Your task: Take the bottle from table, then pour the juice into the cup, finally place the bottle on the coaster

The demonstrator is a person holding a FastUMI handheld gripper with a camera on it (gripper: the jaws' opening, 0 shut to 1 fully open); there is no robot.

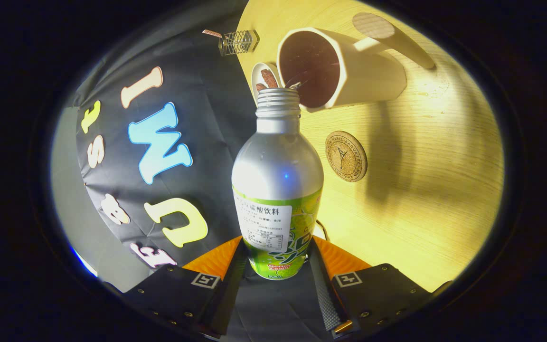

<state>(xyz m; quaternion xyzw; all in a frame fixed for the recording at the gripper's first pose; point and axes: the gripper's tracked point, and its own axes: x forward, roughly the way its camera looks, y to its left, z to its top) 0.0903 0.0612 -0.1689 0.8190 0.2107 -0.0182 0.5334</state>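
Note:
My gripper [277, 259] is shut on a silver bottle [277, 175] with a green label, both fingers pressing its lower body. The view is rolled sideways, so the bottle is tipped over the wooden table [425, 190]. Its open threaded mouth [278, 97] sits right at the rim of a white cup [340, 69] with a long handle; the cup's inside looks dark. A round cork coaster [346, 156] lies on the table beside the bottle's shoulder, between cup and fingers.
A small white dish [264, 78] with brown pieces stands just behind the cup. A small wire-frame object [238, 42] sits at the table's far edge. Black cloth hangs beyond the table edge.

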